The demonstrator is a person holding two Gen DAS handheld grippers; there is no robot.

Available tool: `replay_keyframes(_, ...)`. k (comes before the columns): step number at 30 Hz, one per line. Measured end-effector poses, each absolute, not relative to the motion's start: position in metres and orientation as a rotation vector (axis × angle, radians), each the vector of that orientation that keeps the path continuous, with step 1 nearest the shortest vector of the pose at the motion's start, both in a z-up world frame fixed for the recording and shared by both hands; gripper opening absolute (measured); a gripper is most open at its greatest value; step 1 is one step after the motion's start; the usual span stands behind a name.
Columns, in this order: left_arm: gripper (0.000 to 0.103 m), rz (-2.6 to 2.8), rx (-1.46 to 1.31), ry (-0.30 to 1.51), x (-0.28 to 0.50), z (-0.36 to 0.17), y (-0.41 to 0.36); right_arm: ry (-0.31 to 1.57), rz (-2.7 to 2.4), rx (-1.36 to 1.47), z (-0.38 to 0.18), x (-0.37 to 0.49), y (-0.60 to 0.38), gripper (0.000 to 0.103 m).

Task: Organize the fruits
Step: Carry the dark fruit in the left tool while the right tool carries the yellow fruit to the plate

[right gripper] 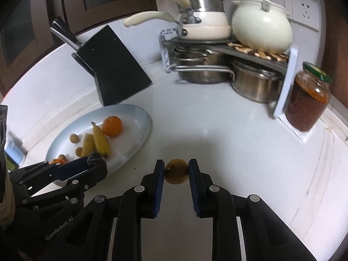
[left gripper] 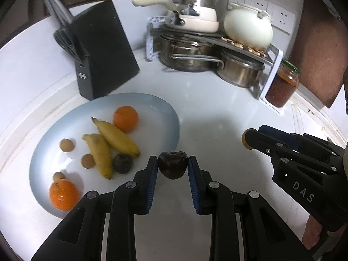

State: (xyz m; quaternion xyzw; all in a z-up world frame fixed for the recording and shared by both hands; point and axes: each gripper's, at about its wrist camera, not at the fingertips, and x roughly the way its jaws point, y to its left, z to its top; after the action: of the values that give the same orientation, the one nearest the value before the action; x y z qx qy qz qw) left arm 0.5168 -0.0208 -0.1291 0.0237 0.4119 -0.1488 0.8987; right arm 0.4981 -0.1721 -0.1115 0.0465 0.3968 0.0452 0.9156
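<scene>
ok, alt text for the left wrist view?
Left gripper holds a dark plum beside a pale blue plate of bananas, oranges and small brown fruits. Knife block and pots stand behind.

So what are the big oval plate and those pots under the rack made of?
The plate looks like glazed ceramic, pale blue and glossy with soft reflections, though melamine is possible. The pots look like polished stainless steel: silvery, mirror-like sides.

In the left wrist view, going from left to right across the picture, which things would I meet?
Near orange → bananas → dark fruit in the left claw → steel pot → right claw → jar.
</scene>
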Motion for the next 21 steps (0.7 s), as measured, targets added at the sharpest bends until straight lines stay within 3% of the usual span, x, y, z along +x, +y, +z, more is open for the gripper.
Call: replay_keyframes(21, 0.028, -0.175, 0.015, 0.833, 0.526, -0.123, 0.046, 0.786, 0.24, 0.045, -0.103, 0.528, -0.108, 0.024)
